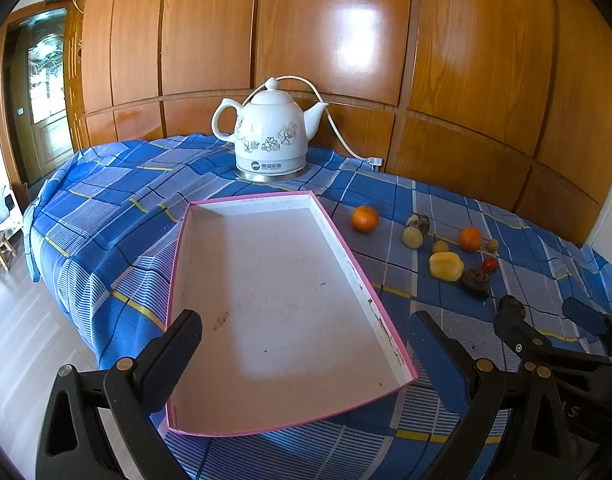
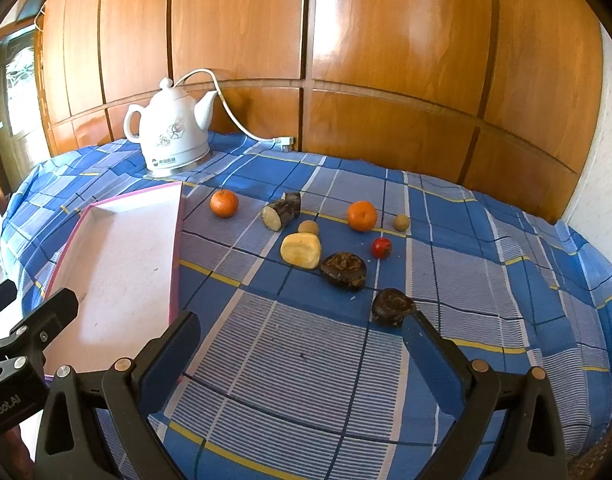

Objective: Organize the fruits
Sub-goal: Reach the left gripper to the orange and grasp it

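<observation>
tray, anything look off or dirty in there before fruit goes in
Yes: the pink-edged tray holds no fruit but shows brownish smudges and dark specks on its white floor, and marks along its right inner wall. It also hangs past the table edge.

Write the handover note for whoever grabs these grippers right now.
Left gripper: open, empty, over the pink tray.
Right gripper: open, empty, over the tablecloth, nearest a dark fruit.
Two oranges, the yellow piece, the red fruit and the rest lie on the cloth right of the tray.
Done: nothing in the tray.
Left: move every fruit in.
</observation>
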